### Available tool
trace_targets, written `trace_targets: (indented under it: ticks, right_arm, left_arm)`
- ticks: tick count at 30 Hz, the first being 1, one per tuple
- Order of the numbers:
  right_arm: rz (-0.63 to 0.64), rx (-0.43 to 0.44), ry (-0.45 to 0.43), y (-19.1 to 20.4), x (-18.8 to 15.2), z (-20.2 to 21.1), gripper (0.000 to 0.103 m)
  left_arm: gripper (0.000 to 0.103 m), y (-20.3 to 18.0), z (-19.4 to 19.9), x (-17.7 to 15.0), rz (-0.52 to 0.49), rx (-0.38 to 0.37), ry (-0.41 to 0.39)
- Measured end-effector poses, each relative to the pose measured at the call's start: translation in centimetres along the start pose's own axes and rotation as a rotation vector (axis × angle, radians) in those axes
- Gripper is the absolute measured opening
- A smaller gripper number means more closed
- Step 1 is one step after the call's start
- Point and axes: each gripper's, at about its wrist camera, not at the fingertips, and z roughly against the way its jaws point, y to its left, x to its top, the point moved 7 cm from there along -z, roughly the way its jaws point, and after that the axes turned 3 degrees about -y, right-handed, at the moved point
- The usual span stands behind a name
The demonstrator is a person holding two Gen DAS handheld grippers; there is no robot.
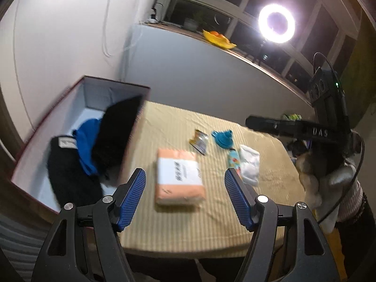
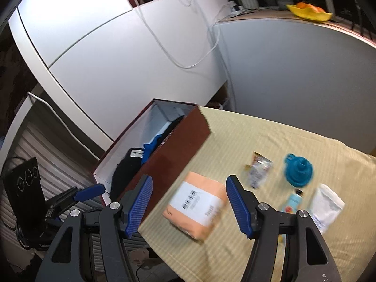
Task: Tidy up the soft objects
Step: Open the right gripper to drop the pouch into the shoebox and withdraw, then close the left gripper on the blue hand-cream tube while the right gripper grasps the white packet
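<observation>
Two hand-held grippers above a table (image 1: 270, 183) spread with a pale yellow striped cloth. The left gripper (image 1: 184, 188) and the right gripper (image 2: 188, 196) both stand with jaws apart and nothing between the blue pads; neither touches anything.

At the table's left end sits an open storage box (image 2: 178, 141), dark red outside and white inside. It already holds a black garment (image 1: 68, 171) and a blue cloth (image 1: 85, 141), lying loosely heaped, the blue partly over the black.

The orange soft package (image 1: 179, 176), with a white printed label on top, lies flat on the cloth just right of the box, near the table's front edge. It is a rounded rectangle; in the left wrist view its long axis runs roughly near-to-far, almost parallel to the box's long wall. Judged by its pillowy corners, it is probably light and yielding, with a smooth wrapper that could slip. A sensible hold would span the short width near the middle, pinching enough to dent the filling.

Farther right lie a small snack packet (image 2: 258, 171), a teal collapsible funnel (image 2: 298, 170), a small printed tube (image 2: 292, 202) and a white soft pouch (image 2: 326, 205), close together but mostly apart. The pouch looks limp and light; its long axis runs near-to-far.
</observation>
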Motion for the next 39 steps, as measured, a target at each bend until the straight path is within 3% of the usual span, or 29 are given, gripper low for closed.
trace_targets:
  ticks: [4,10,17,25,32,36,39]
  right_arm:
    - [-0.033,-0.022,-0.025,-2.5,-1.0,2.2,0.067]
    - [-0.059,-0.114,-0.064,-6.6,-3.1,5.4,0.068]
    - [-0.103,-0.201,-0.042,-11.1,-5.4,7.1,0.068]
    - [-0.276,-0.203,-0.012,-16.6,-6.9,6.2,0.068]
    - [-0.335,-0.191,0.032,-18.9,-7.9,4.0,0.067]
    - [-0.367,-0.183,0.061,-19.9,-8.4,2.4,0.061]
    - [-0.379,-0.183,0.073,-20.4,-8.5,1.4,0.059]
  left_arm:
    - [0.070,-1.6,-1.0,-1.5,-0.032,-0.007,0.024]
    - [0.070,-4.2,-3.0,-2.3,-0.079,-0.033,0.061]
    - [0.070,-7.1,-5.5,-2.4,-0.135,-0.047,0.088]
    - [0.070,-10.8,-9.7,-2.1,-0.193,-0.068,0.127]
    - [0.069,-12.7,-14.3,-2.5,-0.213,-0.061,0.183]
    - [0.059,-13.2,-16.6,-2.7,-0.224,-0.049,0.215]
    - [0.056,-13.3,-18.3,-3.0,-0.216,-0.046,0.245]
